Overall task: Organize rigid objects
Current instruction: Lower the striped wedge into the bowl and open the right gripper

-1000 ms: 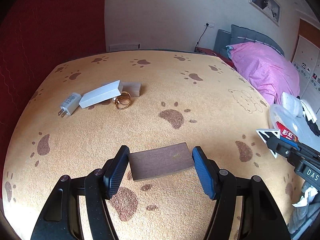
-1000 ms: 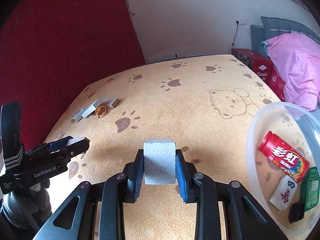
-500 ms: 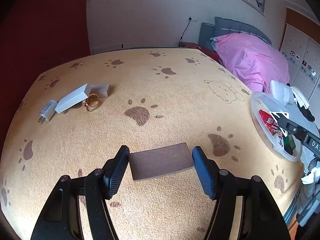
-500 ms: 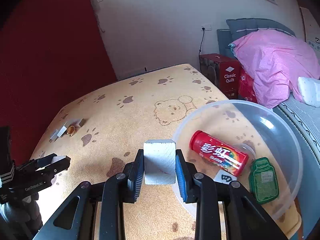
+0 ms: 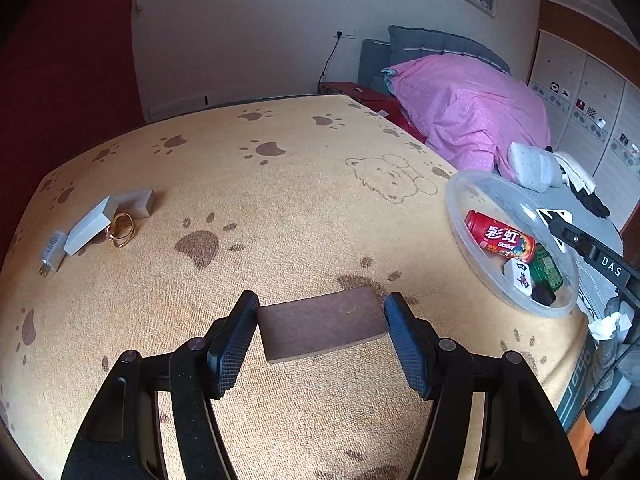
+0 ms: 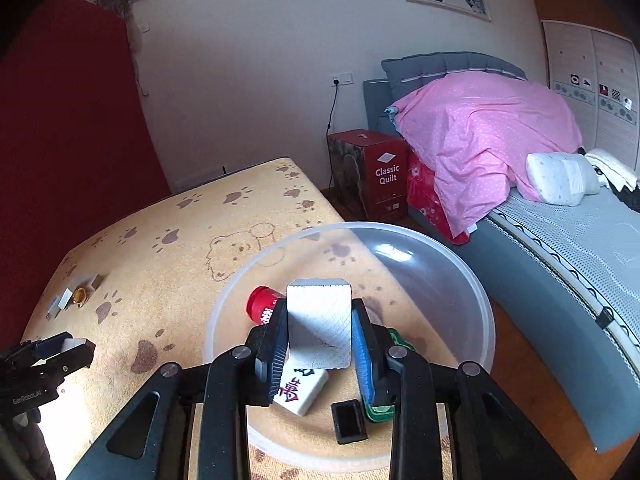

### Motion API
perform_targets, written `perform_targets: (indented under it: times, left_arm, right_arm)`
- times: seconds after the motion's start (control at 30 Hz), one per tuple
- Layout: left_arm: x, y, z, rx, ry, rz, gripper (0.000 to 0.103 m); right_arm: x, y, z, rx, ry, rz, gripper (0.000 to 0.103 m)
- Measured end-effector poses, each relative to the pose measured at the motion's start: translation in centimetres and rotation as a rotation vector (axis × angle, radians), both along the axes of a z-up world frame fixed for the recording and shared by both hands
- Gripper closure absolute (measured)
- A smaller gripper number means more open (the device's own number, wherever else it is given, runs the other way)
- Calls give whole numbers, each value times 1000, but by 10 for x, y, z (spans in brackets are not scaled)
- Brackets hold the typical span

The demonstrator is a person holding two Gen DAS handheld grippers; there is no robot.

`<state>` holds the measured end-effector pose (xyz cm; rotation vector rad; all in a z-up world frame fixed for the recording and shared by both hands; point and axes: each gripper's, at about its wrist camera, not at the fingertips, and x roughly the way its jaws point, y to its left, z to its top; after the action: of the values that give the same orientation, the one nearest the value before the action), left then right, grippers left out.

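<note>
Your right gripper [image 6: 319, 336] is clamped on the pale grey block [image 6: 319, 322], and it hangs over the clear plastic bowl [image 6: 472, 292] — above the mahjong tile [image 6: 301, 390], with the red candy tube [image 6: 262, 306] at ten o'clock from it and the small black piece [image 6: 349, 421] at five o'clock. Let go from up here and the block may well strike the tile or the tube and bounce, or knock something out over the low rim.

Your left gripper [image 5: 320, 330] grips the brown wooden slab [image 5: 322, 328] by its two short ends; the pads meet only narrow edges, so a quick swing could let it pivot and slip. The bowl [image 5: 454, 208] lies at two o'clock from it, with your right gripper's nose [image 5: 576, 240] across its far side — bring both in together and they may collide.

The charger [image 5: 52, 250], white box [image 5: 90, 224] and gold rings [image 5: 122, 228] wait at ten o'clock.
</note>
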<state>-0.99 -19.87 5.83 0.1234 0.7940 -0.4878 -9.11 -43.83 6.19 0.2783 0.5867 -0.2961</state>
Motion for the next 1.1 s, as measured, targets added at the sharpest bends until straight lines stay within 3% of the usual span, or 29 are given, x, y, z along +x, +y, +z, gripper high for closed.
perform_targets:
  times: [0.47,0.63,1.1]
  left_arm:
    - [-6,-25,1,14,0,-46,37]
    - [-6,-32,1,15,6,-61,37]
    - [-11,-84,4,-6,20,-199,37]
  right_arm:
    - [-1,-16,-15,37,18,-26,71]
    - [-3,-21,-17,51,6,-44,53]
    - [-10,-33,-17,83,-14,-94,53]
